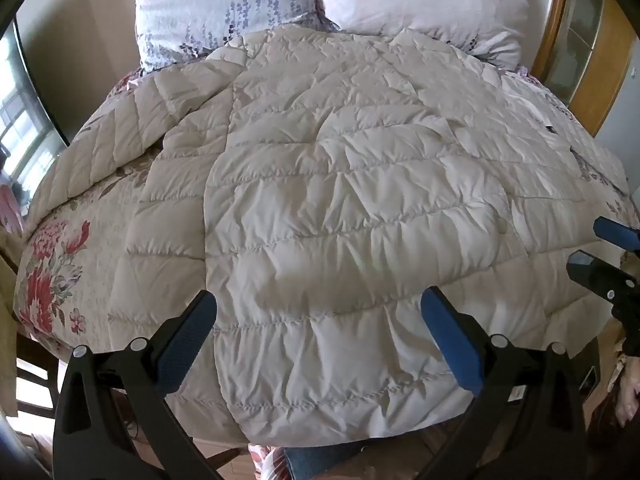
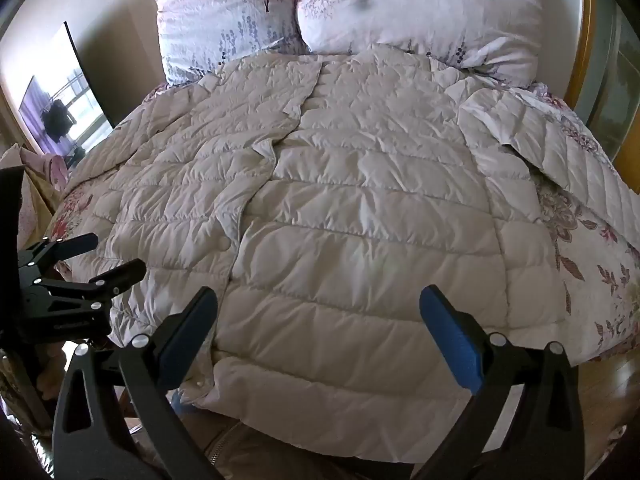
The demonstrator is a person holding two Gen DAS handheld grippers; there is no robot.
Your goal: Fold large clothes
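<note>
A large cream quilted down coat [image 1: 340,208] lies spread flat on the bed, front up, its hem hanging over the near edge; it also shows in the right wrist view [image 2: 360,216]. One sleeve [image 1: 112,140] stretches to the left, the other sleeve [image 2: 560,144] to the right. My left gripper [image 1: 320,320] is open and empty above the coat's lower left part. My right gripper [image 2: 320,320] is open and empty above the lower right part. Each gripper shows at the edge of the other's view: the right gripper [image 1: 600,248] and the left gripper [image 2: 108,256].
The bed has a floral bedspread [image 1: 52,280] and two floral pillows [image 1: 224,4] [image 2: 420,8] at the head. A wooden headboard or cabinet [image 1: 592,52] stands at the right. A mirror or window [image 2: 60,92] is at the left. Wooden floor [image 2: 608,384] lies below the bed edge.
</note>
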